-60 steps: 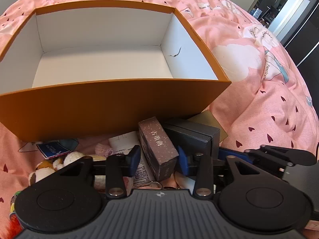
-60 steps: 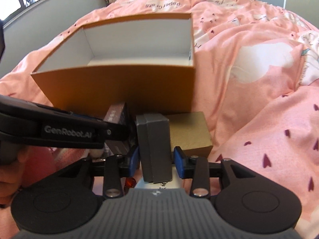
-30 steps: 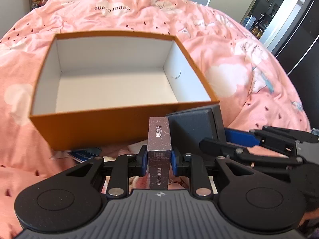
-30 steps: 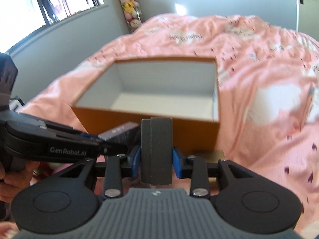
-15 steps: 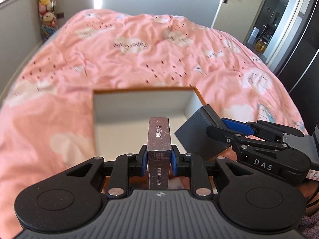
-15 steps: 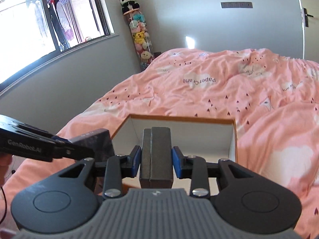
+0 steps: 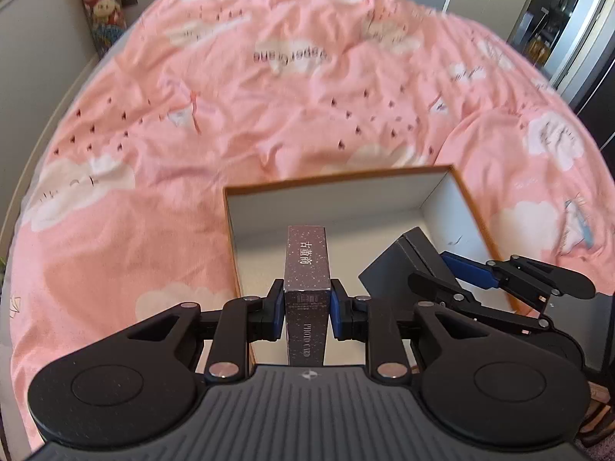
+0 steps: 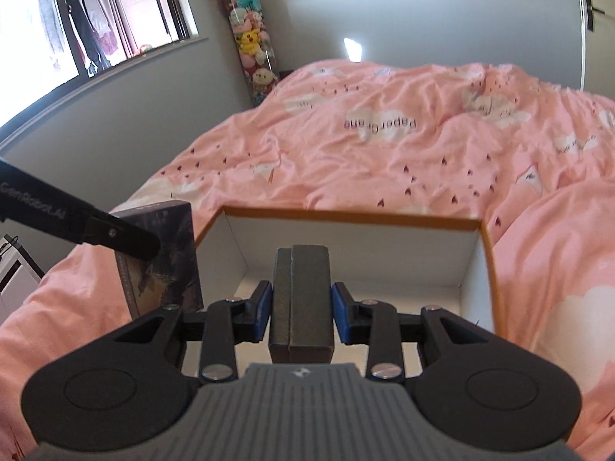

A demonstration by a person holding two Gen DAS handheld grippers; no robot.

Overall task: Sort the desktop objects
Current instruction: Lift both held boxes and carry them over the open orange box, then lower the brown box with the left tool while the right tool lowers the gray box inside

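The left hand-held gripper [image 7: 306,309] is black. It has a grey ribbed front plate with a tiny white mark. Two big round black discs sit on its sides. Its thin black arms have shiny silver screws, and its fingers [image 7: 274,313] have blue pads. The right hand-held gripper [image 8: 301,313] looks the same. White letters reading "GenRobot.AI" run along the left one's side.

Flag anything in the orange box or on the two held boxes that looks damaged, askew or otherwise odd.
One small thing: a dark scuff on the white inner right wall of the orange box. Otherwise nothing stands out. The photo card box and the grey box sit upright and square between their fingers, with no visible damage.
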